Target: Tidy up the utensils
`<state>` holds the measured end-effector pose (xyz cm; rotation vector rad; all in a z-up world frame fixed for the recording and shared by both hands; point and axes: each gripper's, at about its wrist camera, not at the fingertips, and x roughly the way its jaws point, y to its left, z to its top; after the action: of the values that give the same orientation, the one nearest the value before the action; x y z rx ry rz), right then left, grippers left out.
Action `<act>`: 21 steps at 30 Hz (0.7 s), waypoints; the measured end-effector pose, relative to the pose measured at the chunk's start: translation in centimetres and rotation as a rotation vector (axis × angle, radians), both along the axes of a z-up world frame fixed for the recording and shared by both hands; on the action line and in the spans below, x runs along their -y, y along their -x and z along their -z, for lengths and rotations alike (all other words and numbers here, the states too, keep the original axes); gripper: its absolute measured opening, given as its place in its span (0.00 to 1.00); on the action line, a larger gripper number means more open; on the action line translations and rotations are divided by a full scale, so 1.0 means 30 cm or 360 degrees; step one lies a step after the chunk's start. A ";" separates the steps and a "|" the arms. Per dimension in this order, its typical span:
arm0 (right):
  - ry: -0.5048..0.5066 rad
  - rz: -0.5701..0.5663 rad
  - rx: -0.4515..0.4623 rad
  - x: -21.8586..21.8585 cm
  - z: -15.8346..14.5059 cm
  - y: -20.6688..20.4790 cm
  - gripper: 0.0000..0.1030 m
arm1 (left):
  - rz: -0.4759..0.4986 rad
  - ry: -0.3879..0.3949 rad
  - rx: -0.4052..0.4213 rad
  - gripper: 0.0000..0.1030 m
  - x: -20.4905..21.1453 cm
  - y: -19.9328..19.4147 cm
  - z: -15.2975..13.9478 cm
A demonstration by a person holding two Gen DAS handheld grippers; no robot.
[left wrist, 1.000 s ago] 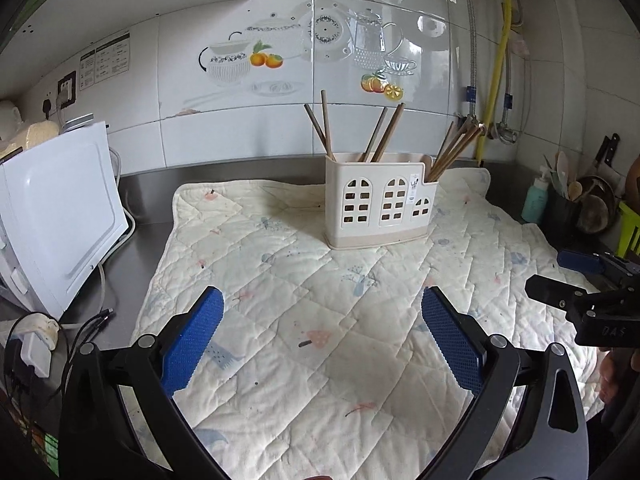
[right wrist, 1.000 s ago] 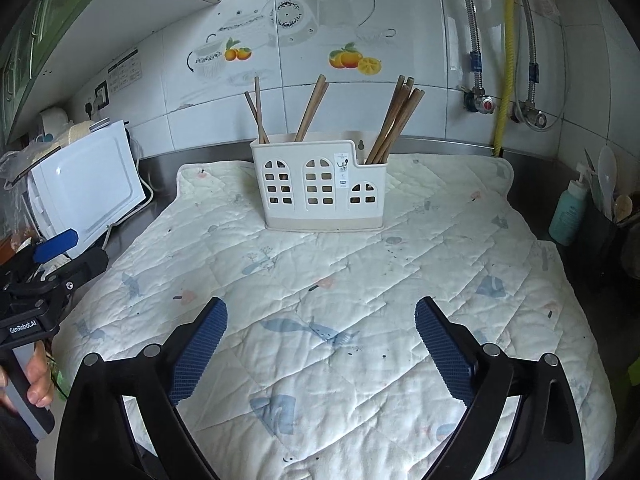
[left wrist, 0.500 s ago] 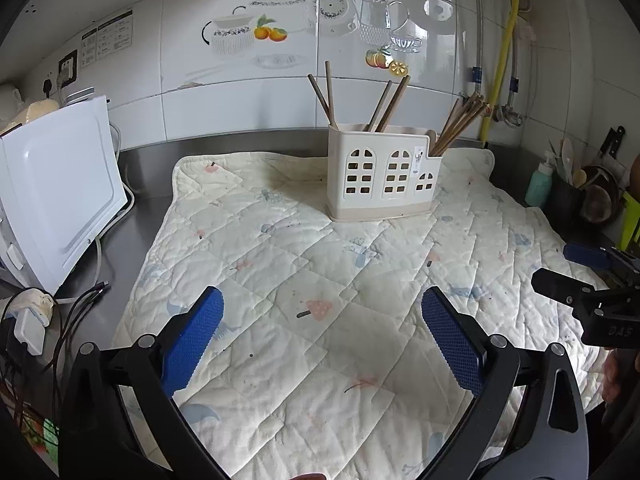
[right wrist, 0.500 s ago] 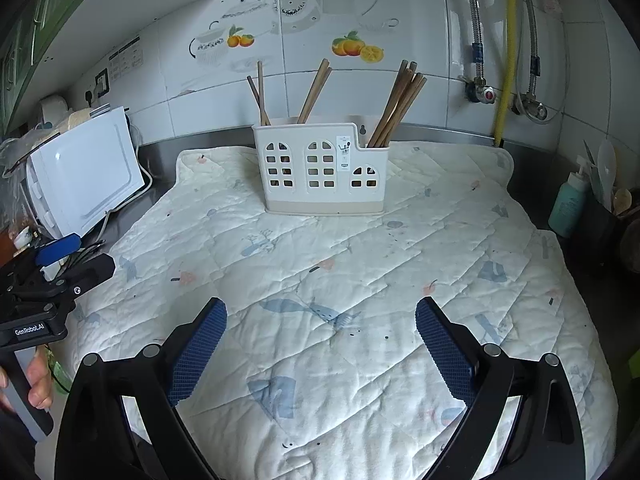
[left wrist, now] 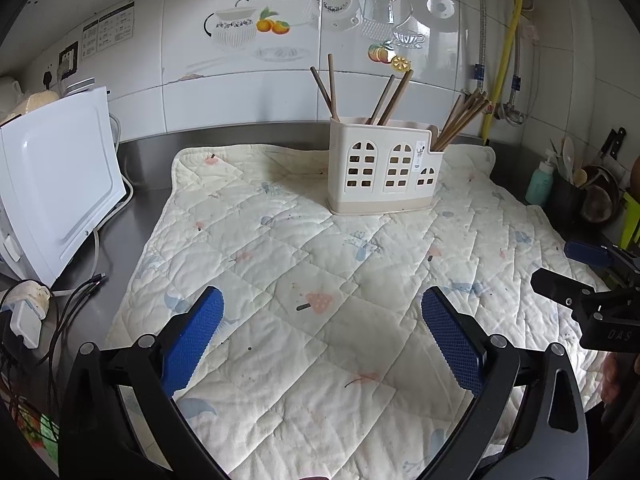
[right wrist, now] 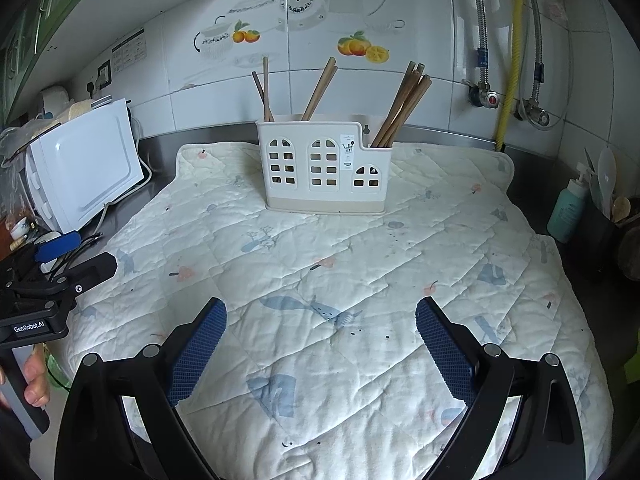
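A white plastic utensil holder [left wrist: 384, 172] with arched cut-outs stands on the quilted mat [left wrist: 320, 280] near the back wall; it also shows in the right wrist view [right wrist: 324, 168]. Wooden chopsticks [left wrist: 460, 120] stand in its compartments, the largest bundle in the right one [right wrist: 404, 104]. My left gripper [left wrist: 322, 312] is open and empty, well in front of the holder. My right gripper [right wrist: 320, 320] is open and empty, also well back from it. Each gripper shows at the edge of the other's view, the right gripper [left wrist: 592, 280] and the left gripper [right wrist: 60, 264].
A white appliance [left wrist: 52, 188] stands at the left with cables [left wrist: 72, 300] beside it. A teal bottle [right wrist: 568, 212] and a dark pot of utensils [left wrist: 576, 188] stand at the right. Pipes and a yellow hose [right wrist: 512, 48] run down the tiled wall.
Both grippers have drawn back and risen a little from the holder, so it looks smaller and farther. Both stay open and empty.
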<state>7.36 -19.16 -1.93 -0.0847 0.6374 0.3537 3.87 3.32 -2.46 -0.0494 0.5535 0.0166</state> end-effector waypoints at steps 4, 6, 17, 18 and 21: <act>0.0004 -0.0002 -0.0002 -0.002 0.001 0.000 0.90 | -0.0005 0.0007 -0.0001 0.95 -0.007 0.001 0.002; 0.0010 -0.0001 -0.0004 -0.005 0.003 -0.001 0.90 | -0.0008 0.0009 -0.0004 0.95 -0.008 -0.001 0.003; 0.0006 -0.0007 -0.0007 -0.006 0.006 -0.002 0.90 | -0.0003 0.0011 -0.0016 0.95 -0.007 -0.007 0.009; 0.0005 -0.0009 -0.0008 -0.006 0.006 -0.003 0.90 | -0.0005 0.0009 -0.0017 0.95 -0.006 -0.007 0.009; 0.0007 -0.0008 -0.0007 -0.006 0.007 -0.004 0.90 | 0.0001 0.0011 -0.0018 0.95 -0.006 -0.008 0.009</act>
<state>7.46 -18.98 -2.14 -0.0896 0.6424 0.3576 4.10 3.50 -2.73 -0.0557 0.5648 0.0144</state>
